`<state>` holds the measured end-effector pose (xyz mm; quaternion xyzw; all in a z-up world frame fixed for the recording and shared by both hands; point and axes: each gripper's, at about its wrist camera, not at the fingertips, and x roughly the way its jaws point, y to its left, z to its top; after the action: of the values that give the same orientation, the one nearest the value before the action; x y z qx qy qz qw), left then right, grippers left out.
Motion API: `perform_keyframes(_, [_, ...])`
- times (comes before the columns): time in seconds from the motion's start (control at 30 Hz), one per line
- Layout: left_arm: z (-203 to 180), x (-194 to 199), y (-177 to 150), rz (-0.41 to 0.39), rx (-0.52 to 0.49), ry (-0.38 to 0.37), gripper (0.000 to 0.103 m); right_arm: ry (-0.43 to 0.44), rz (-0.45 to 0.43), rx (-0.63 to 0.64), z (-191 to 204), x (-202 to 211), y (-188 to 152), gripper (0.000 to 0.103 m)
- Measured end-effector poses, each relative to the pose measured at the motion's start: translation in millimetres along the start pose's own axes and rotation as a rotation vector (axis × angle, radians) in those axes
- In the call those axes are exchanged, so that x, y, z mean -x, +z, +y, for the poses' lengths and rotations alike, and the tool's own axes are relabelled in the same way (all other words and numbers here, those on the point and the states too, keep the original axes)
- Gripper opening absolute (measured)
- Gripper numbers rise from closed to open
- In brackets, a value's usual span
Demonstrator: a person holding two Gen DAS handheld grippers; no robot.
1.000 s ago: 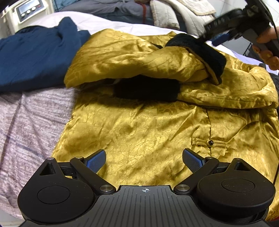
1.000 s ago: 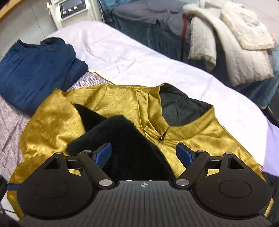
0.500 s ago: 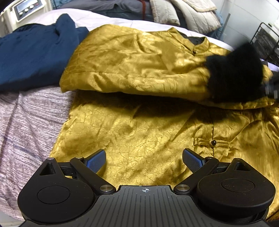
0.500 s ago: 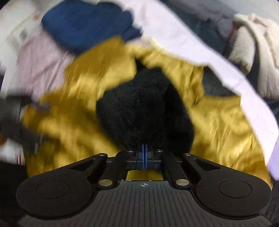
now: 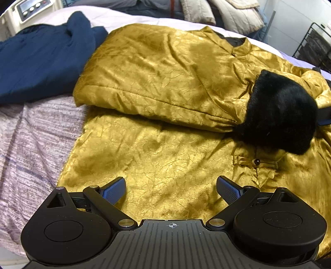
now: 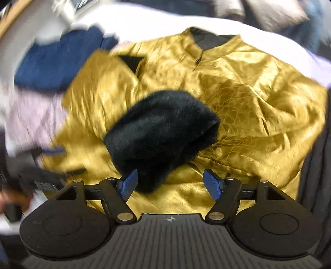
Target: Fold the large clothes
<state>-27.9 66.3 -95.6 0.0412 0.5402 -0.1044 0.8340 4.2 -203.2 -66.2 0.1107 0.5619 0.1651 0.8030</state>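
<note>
A gold satin jacket (image 5: 165, 144) lies spread on the bed, front side up. One sleeve (image 5: 157, 82) is folded across the chest, and its black fur cuff (image 5: 279, 115) rests near the button placket. My left gripper (image 5: 171, 189) is open and empty, hovering over the jacket's lower hem. In the right wrist view the jacket (image 6: 248, 93) is blurred and the fur cuff (image 6: 163, 132) lies just beyond my right gripper (image 6: 171, 184), which is open; the cuff's near edge overlaps its left finger (image 6: 129, 186).
A folded navy garment (image 5: 41, 62) lies left of the jacket on a mauve bedspread (image 5: 31, 144). A pile of grey and beige coats (image 5: 217, 10) sits at the back. A black wire rack (image 5: 316, 47) stands at the far right. A white appliance (image 5: 26, 10) stands back left.
My right gripper closed on the fur cuff, pulled the sleeve across the jacket's chest to the right, then opened and let it go. The left gripper stayed still.
</note>
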Motion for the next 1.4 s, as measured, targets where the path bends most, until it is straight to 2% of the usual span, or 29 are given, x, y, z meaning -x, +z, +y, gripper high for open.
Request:
perform_keyframes(0.13, [0.3,0.1,0.1,0.008,0.005,0.002,0.103,0.130,-0.070,-0.232,-5.9,-5.1,6.9,0.071])
perform_keyframes(0.2, [-0.6,1.7,-0.8,0.012,-0.004,0.006,0.103,0.136,-0.089,-0.308,-5.7,-13.9,14.3,0.058])
perform_keyframes(0.3, [-0.5,3.6,-3.5,0.010,-0.007,0.011,0.103,0.150,-0.088,-0.401,-7.3,-32.0,25.0,0.055])
perform_keyframes(0.33, [-0.6,3.5,-4.0,0.014,-0.005,0.011,0.103,0.145,-0.064,-0.413,-7.8,-41.2,28.9,0.051])
perform_keyframes(0.37, [-0.3,3.9,-4.0,0.015,-0.004,0.013,0.103,0.129,-0.037,-0.421,-7.9,-49.8,31.6,0.026])
perform_keyframes(0.4, [0.3,4.6,-4.4,0.013,-0.003,0.015,0.103,0.123,-0.027,-0.425,-6.8,-54.3,34.3,0.010])
perform_keyframes(0.43, [0.9,5.6,-5.2,0.008,0.001,0.017,0.103,0.130,-0.038,-0.409,-2.1,-54.6,39.4,0.010])
perform_keyframes(0.57, [3.6,6.5,-5.8,0.000,0.024,0.022,0.103,0.168,-0.165,-0.189,39.0,-26.1,73.5,0.009])
perform_keyframes(0.63, [4.0,8.1,-5.3,-0.009,0.026,0.026,0.103,0.218,-0.241,-0.141,52.0,-4.7,92.4,0.009])
perform_keyframes(0.73, [5.7,10.1,-3.6,-0.023,0.034,0.027,0.103,0.221,-0.338,-0.079,57.7,21.4,114.0,0.009])
perform_keyframes(0.8, [8.5,9.3,-3.2,-0.020,0.042,0.026,0.103,0.168,-0.339,-0.094,47.3,23.9,122.2,0.010])
perform_keyframes(0.87, [10.8,7.9,-3.8,-0.018,0.048,0.028,0.103,0.069,-0.284,-0.158,27.3,13.7,122.6,0.010])
perform_keyframes(0.97, [12.5,6.7,-5.9,-0.012,0.055,0.034,0.103,-0.031,-0.193,-0.248,-7.1,-13.3,110.1,0.010])
perform_keyframes(1.03, [14.4,6.0,-7.3,-0.005,0.063,0.036,0.103,-0.072,-0.133,-0.294,-24.3,-31.3,100.3,0.011])
perform_keyframes(1.13, [16.3,6.5,-8.2,-0.004,0.075,0.045,0.103,-0.079,-0.109,-0.359,-36.5,-46.0,86.1,0.026])
perform_keyframes(1.2, [18.2,10.9,-8.1,-0.030,0.084,0.060,0.103,-0.145,-0.118,-0.339,-31.9,-50.1,86.0,0.051])
perform_keyframes(1.23, [19.4,16.2,-8.5,-0.064,0.095,0.077,0.103,-0.191,-0.131,-0.315,-28.6,-48.4,84.6,0.055])
perform_keyframes(1.3, [24.4,26.3,-6.0,-0.133,0.117,0.101,0.103,-0.283,-0.176,-0.244,-17.0,-40.3,81.1,0.071])
perform_keyframes(1.4, [33.1,37.0,8.5,-0.212,0.129,0.116,0.103,-0.425,-0.289,-0.098,1.4,-15.8,76.8,0.079])
